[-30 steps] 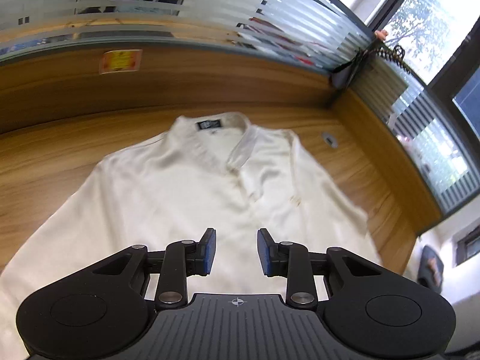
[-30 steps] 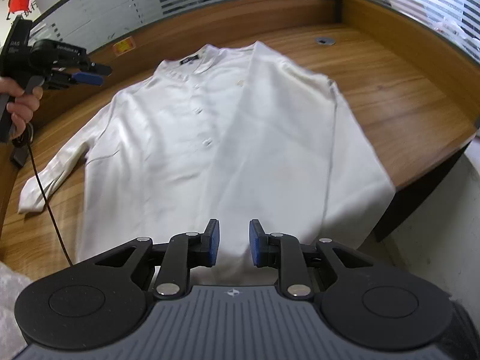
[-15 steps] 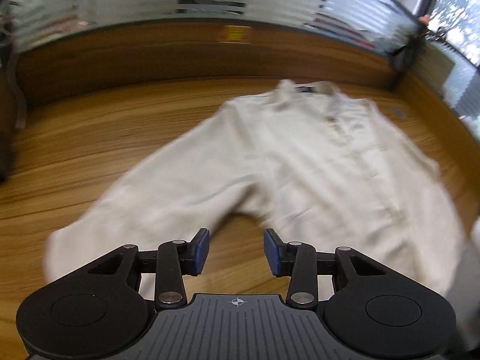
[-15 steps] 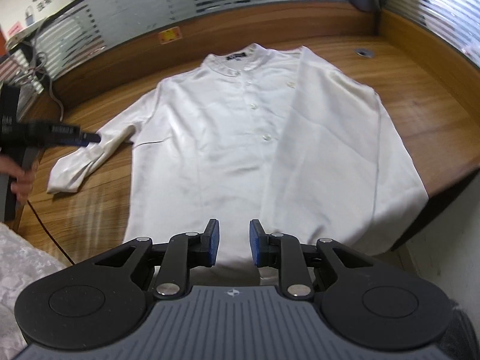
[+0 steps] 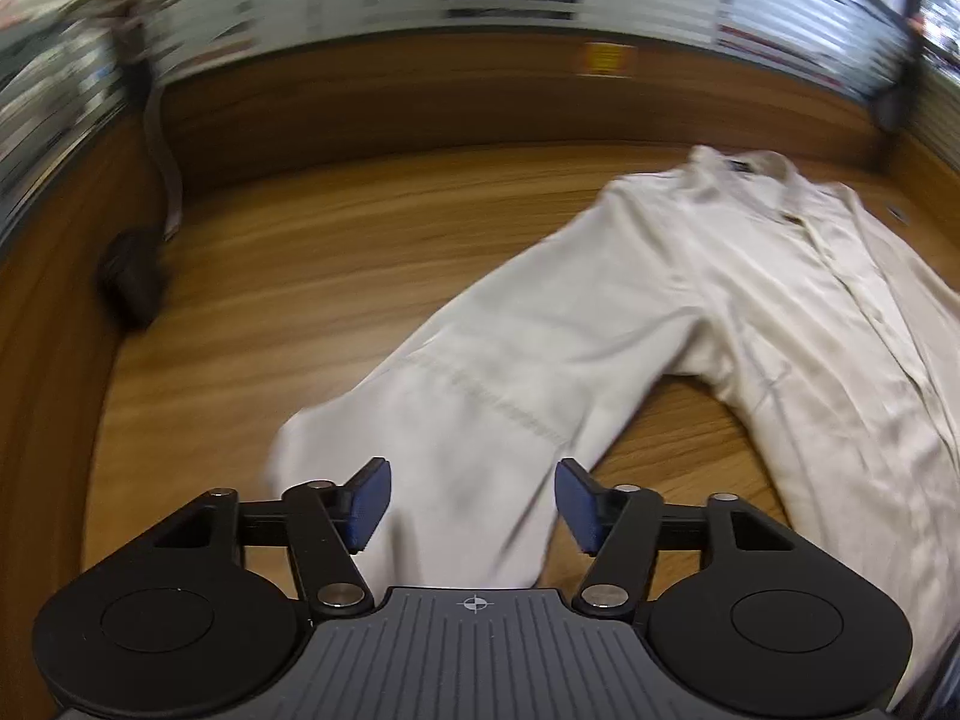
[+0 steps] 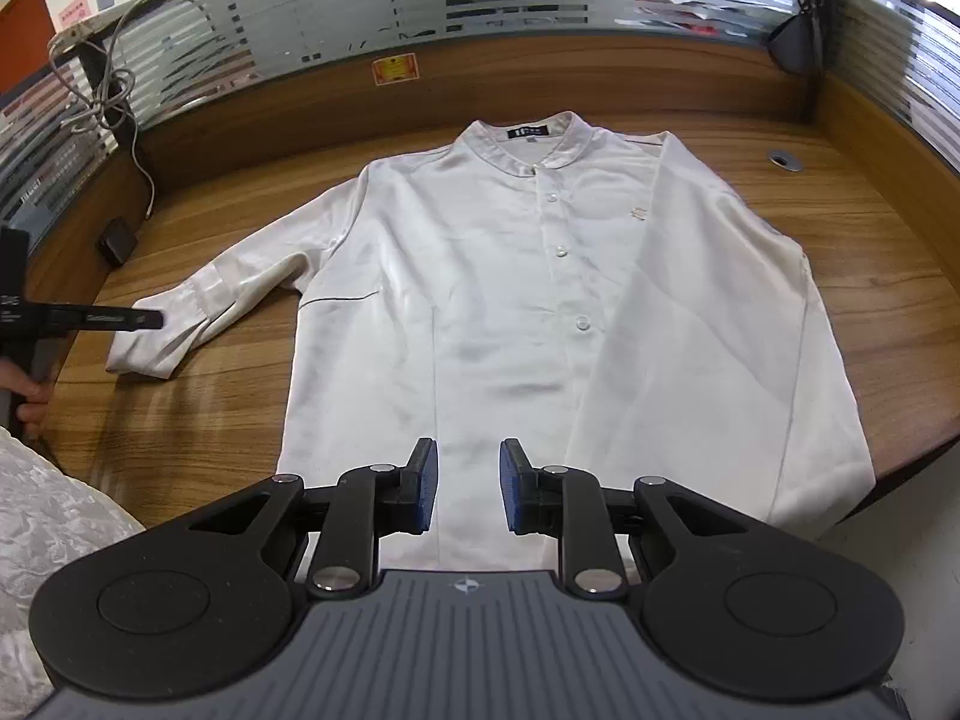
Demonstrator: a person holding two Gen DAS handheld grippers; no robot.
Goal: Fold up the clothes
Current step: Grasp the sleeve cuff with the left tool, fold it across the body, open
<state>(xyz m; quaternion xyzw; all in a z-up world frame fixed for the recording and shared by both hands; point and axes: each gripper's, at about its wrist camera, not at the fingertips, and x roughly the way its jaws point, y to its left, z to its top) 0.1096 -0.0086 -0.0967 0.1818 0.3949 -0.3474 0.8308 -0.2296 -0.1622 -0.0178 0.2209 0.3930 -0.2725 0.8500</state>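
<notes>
A white button-up shirt (image 6: 528,300) lies front up on the wooden desk (image 6: 870,252), collar at the far side. Its left sleeve (image 5: 480,414) stretches out across the wood. My left gripper (image 5: 471,504) hangs over that sleeve's cuff end, jaws opening, the cloth below them and not pinched. From the right wrist view the left gripper (image 6: 120,319) shows side-on at the cuff (image 6: 156,342), held by a hand (image 6: 27,387). My right gripper (image 6: 467,487) hovers above the shirt's hem, jaws a little apart, with nothing between them.
A small black box (image 6: 117,243) with a cable sits near the desk's left back corner. A wooden partition with striped glass (image 6: 516,0) rings the desk. A round grommet (image 6: 786,161) is at the right. The shirt's right side hangs near the desk's front edge.
My left gripper swung from above the shirt's body out to the left sleeve's cuff and its jaws widened. The right gripper rose and turned a little, showing the whole shirt.
</notes>
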